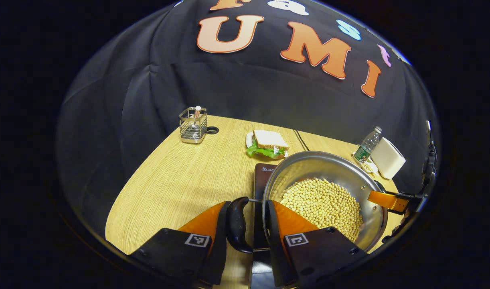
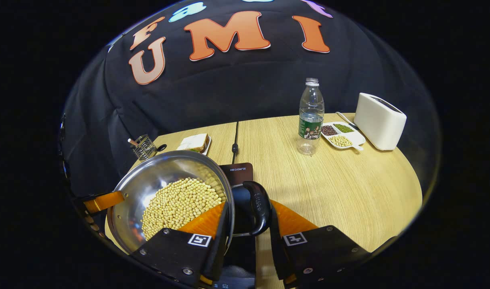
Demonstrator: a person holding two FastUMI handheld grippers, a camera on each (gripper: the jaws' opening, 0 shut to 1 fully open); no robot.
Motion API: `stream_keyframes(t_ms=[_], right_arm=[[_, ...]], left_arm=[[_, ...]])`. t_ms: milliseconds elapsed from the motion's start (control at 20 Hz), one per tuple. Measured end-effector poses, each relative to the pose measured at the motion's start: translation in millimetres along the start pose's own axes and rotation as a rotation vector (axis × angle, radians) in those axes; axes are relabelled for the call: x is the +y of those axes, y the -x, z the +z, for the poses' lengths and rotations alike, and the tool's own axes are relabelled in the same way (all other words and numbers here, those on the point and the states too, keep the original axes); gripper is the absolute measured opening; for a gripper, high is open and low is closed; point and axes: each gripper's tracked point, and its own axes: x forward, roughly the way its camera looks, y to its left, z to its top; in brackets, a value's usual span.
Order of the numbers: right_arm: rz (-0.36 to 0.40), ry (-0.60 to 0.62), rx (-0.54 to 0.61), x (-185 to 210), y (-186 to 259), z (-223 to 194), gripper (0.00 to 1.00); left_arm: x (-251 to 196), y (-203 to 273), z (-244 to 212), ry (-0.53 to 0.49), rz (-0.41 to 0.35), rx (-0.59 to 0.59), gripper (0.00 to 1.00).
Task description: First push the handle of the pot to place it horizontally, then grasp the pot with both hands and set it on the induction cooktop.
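Now both grippers, left gripper (image 1: pixel 248 224) and right gripper (image 2: pixel 245 226), sit clamped on the pot's (image 1: pixel 341 172) side handles; keep it level lowering onto the cooktop (image 2: pixel 239 172), beans (image 2: pixel 177 202) shift easily.

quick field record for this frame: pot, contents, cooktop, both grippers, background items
pot: steel, above the cooktop, held at both handles
contents: soybeans
cooktop: dark, under the pot, contact unclear
left gripper: fingers around the pot's black handle
right gripper: fingers around the other black handle
background: sandwich, bottle, toaster, bean tray, wire basket
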Motion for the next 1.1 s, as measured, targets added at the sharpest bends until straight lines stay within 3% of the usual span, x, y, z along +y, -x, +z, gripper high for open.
stream_keyframes(t_ms=[250,350,400,450,500,550,600,750,1100], right_arm=[[-0.013,0.023,-0.026,-2,1,1,0.57],[-0.003,0.018,-0.027,2,2,2,0.61],[0.006,0.021,-0.033,3,2,4,0.65],[0.01,0.031,-0.039,4,4,4,0.69],[0.012,0.045,-0.046,4,7,6,0.75],[0.022,0.057,-0.06,4,12,11,0.87],[0.035,0.059,-0.081,4,17,18,0.94],[0.092,0.018,-0.16,3,40,48,0.94],[0.045,0.053,-0.361,-48,115,127,0.94]], left_arm=[[1,0,1,-0.04,0.013,-0.022,0.6],[7,1,1,-0.043,0.051,-0.02,0.67],[10,4,2,-0.033,0.082,-0.016,0.66],[12,5,4,-0.027,0.106,-0.024,0.81],[14,7,7,-0.026,0.124,-0.036,0.88],[11,12,11,-0.028,0.133,-0.054,0.97],[9,17,18,-0.034,0.136,-0.079,0.97],[-9,42,45,-0.055,0.135,-0.167,0.97],[-78,107,125,-0.07,0.072,-0.398,0.96]])
